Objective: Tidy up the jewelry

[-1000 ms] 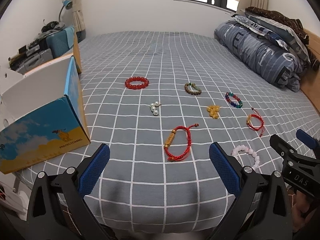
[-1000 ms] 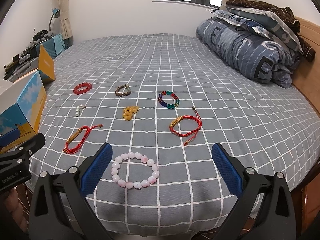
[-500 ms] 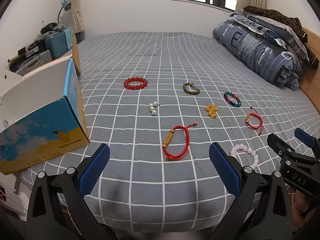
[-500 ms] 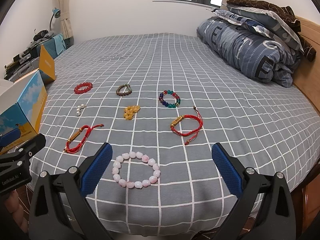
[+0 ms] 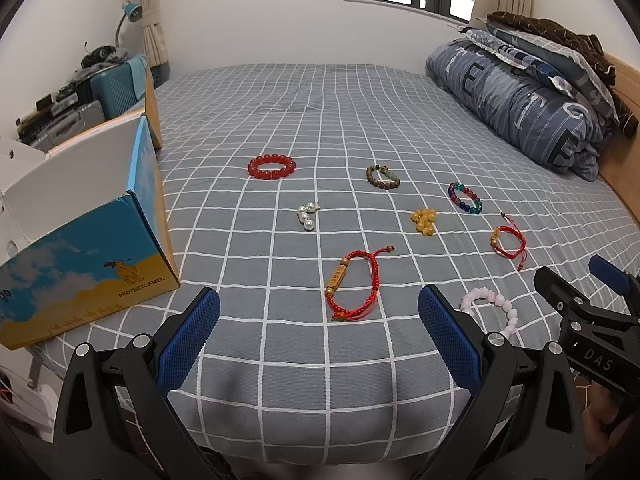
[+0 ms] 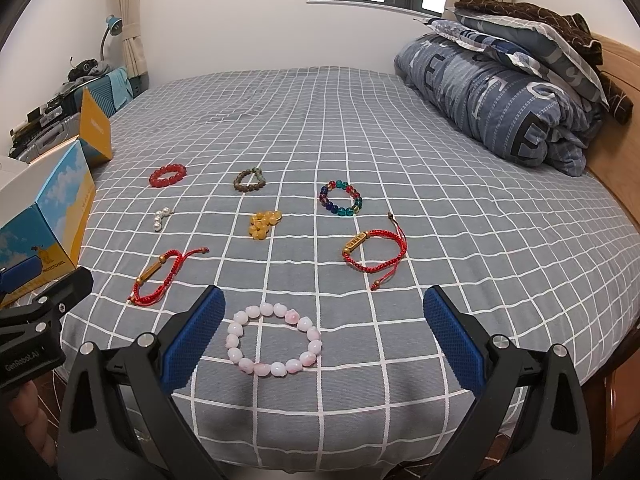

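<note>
Several bracelets lie spread on a grey checked bed (image 5: 320,120). A red cord bracelet (image 5: 354,282) lies just ahead of my open, empty left gripper (image 5: 320,332). A pink bead bracelet (image 6: 274,340) lies just ahead of my open, empty right gripper (image 6: 324,340), nearer its left finger. Farther off are a red bead bracelet (image 5: 272,166), a pearl piece (image 5: 306,216), a brown bead bracelet (image 5: 383,177), a yellow bead cluster (image 5: 424,221), a multicolour bead bracelet (image 6: 341,198) and a second red cord bracelet (image 6: 374,252).
An open blue and yellow cardboard box (image 5: 80,240) stands on the bed's left edge. A folded blue duvet and pillows (image 5: 528,100) lie at the back right. Luggage and clutter (image 5: 100,80) sit beyond the box. The wooden bed frame (image 6: 616,152) runs along the right.
Both grippers have drawn back slightly and tilted, so the bracelets sit a little higher in view. Nothing was picked up or moved.
</note>
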`<state>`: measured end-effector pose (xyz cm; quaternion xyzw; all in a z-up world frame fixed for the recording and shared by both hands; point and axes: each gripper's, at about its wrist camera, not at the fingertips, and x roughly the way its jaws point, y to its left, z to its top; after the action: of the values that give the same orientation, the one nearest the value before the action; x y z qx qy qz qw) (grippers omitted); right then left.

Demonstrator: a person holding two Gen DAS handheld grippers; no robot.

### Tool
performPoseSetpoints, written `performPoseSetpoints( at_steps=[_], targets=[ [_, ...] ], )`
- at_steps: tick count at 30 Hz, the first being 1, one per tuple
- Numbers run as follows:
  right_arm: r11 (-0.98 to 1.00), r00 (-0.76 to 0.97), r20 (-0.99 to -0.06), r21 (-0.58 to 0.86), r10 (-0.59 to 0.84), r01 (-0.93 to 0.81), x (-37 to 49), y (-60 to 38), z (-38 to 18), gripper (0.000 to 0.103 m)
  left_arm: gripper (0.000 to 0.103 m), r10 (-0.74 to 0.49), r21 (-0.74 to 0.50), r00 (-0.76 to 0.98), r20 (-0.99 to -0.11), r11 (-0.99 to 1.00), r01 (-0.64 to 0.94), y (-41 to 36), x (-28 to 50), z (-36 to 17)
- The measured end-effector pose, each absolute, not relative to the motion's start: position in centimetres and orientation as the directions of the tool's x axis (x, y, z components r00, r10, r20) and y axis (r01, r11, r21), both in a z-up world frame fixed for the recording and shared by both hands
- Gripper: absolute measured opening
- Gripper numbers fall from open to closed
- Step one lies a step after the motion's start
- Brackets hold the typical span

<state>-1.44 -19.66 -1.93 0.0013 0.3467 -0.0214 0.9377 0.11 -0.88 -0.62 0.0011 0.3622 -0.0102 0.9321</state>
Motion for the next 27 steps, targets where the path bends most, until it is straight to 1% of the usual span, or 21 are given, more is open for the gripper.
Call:
performPoseSetpoints(
  at_steps=[21,27],
  targets=[
    [0.999,0.759,-0.65,-0.013,-0.039,0.04,-1.42,-19.49,-2.02,0.096,0.098,-0.017,-0.005,0.735,-0.677,1.0,0.018,-0.93,0.17,-0.78],
    [0.999,0.765,-0.643,-0.016,-0.036,0.033,-1.63,-19.4,-1.23,0.096,0.097,-0.022,-0.017,0.742,-0.67,1.0,0.014,-0.83,0.31,-0.48]
  ],
)
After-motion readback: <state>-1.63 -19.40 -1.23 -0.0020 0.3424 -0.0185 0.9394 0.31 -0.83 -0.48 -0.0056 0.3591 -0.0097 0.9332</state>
